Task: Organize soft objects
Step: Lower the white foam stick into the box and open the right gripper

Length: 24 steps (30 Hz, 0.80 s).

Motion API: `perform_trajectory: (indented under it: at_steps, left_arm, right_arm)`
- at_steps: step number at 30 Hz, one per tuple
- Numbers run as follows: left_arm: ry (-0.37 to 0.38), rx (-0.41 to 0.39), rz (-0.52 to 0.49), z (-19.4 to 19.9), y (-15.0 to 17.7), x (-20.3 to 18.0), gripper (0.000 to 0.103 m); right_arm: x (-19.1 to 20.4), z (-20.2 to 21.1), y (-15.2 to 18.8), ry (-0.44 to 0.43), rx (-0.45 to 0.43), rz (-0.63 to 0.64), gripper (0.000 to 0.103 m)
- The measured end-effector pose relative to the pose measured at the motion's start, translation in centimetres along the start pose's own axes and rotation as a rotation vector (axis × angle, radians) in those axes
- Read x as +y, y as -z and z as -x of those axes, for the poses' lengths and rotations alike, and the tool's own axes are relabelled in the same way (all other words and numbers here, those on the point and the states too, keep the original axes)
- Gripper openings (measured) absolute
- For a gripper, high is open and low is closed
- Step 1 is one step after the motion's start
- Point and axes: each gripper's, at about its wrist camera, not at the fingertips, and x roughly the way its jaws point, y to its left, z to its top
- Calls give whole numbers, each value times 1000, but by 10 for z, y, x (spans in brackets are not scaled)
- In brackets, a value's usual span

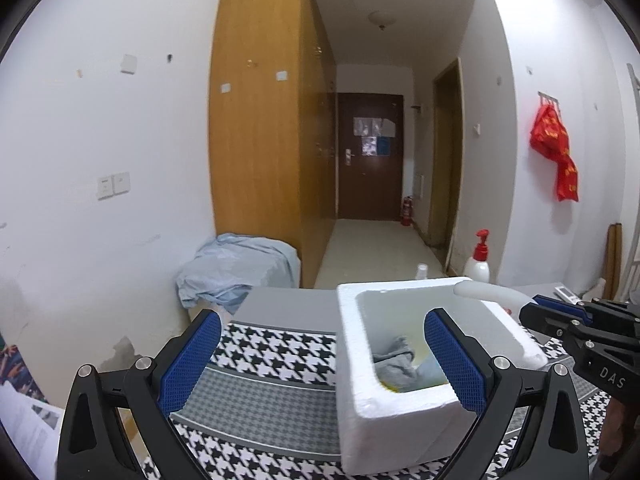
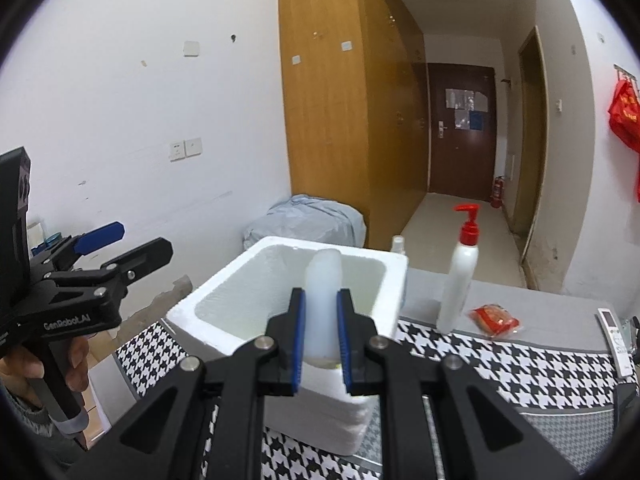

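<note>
A white foam box (image 1: 350, 344) stands on the houndstooth cloth. A grey cloth (image 1: 394, 360) lies in it, on pale blue and yellow soft items. My left gripper (image 1: 322, 320) is open and holds nothing; its right finger is over the box's opening and its left finger over the cloth. In the right wrist view, my right gripper (image 2: 321, 300) is shut on a soft, translucent white cylinder (image 2: 324, 276), held above the near rim of the foam box (image 2: 224, 280). The left wrist view shows that cylinder (image 1: 488, 292) over the box's far right corner, with the right gripper (image 1: 534, 310) behind it.
A white pump bottle with a red top (image 2: 460, 276), a red packet (image 2: 496, 320) and a remote (image 2: 616, 336) sit on the table right of the box. A small bottle (image 2: 398, 246) stands behind it. A hand (image 2: 40, 368) holds the left gripper (image 2: 140, 240). A covered bundle (image 1: 240, 268) lies by the wardrobe.
</note>
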Motion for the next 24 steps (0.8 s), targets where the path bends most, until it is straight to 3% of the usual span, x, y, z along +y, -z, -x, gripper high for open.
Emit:
perform_trajectory:
  at_steps: [24]
  left_arm:
    - [-49,4,48,8,15,34,102]
  right_arm:
    - [23,-42,-9,-38,66,37,18]
